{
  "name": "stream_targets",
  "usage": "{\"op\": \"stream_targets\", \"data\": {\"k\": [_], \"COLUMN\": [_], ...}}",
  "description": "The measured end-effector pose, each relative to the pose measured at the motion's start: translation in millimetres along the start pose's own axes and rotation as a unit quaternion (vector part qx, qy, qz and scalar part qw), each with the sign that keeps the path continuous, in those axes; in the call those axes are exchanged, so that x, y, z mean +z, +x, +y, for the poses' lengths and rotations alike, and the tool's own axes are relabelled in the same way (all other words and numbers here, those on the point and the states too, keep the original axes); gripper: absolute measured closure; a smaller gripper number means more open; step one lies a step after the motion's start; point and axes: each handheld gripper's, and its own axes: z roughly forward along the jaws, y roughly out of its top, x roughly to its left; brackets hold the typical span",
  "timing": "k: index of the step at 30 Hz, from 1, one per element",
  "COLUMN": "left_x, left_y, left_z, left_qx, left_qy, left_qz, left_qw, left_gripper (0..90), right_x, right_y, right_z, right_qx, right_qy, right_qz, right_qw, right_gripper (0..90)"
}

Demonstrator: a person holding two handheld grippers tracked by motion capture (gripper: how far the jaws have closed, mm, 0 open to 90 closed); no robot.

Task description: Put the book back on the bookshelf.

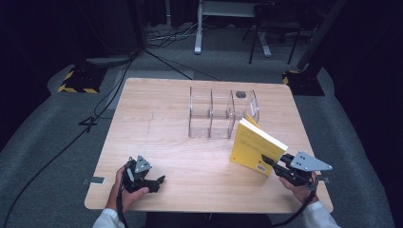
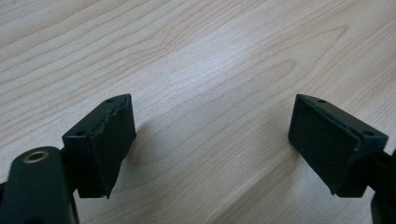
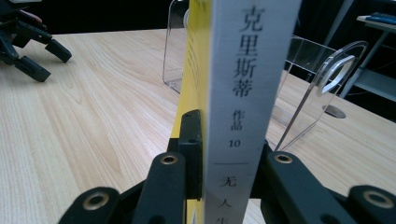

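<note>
Sleeves, white, enter at bottom edge of high view, one per forearm. Left hand (image 1: 127, 192) grips left hand-held gripper (image 1: 157, 183) low at near-left of worktop (image 1: 157, 123), jaws pointing right. Left gripper view: jaws wide apart, nothing between them, bare wood grain beneath; black pads (image 2: 112, 140) visible on both sides.

Right hand (image 1: 300, 190) holds right hand-held gripper (image 1: 267, 160) at near-right of worktop, grey three-cornered plate (image 1: 309, 163) on top. Jaws clamped on book (image 1: 254, 145), yellow cover, gripped at its lower right corner by the spine. Book stands tilted, leaning left and away, barcode near its lower edge. Whether its bottom edge touches worktop: cannot tell. Right gripper view: white spine (image 3: 243, 93) with printed black characters and the number 10 rises straight up between the jaws, yellow cover at its left; left hand-held gripper visible far off at upper left (image 3: 32, 51).

Behind book, mid-worktop: clear plastic organizer (image 1: 211, 111) with three upright compartments, all empty; book's top corner just beside the rightmost one. Small dark round hole (image 1: 241, 94) in worktop behind organizer.

Beyond worktop: grey carpet floor (image 1: 57, 133), black cables (image 1: 95, 109), yellow-black striped base (image 1: 78, 81) at left, white frame leg (image 1: 198, 28) farther back.
</note>
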Motion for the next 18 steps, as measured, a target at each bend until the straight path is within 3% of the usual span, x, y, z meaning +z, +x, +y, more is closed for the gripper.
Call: {"op": "stream_targets", "data": {"k": [9, 18], "left_x": [0.0, 0.2], "left_y": [0.0, 0.0], "left_z": [0.0, 0.1], "left_qx": [0.0, 0.001], "left_qy": [0.0, -0.001], "left_qz": [0.0, 0.0], "left_qw": [1.0, 1.0], "left_gripper": [15.5, 15.4], "right_x": [-0.6, 1.9], "right_y": [-0.9, -8.4], "right_z": [5.3, 19.6], "right_qx": [-0.001, 0.008], "right_qy": [-0.008, -0.023], "right_qz": [-0.013, -0.053], "right_qw": [0.9999, 0.9983], "right_gripper": [76.6, 76.6]}}
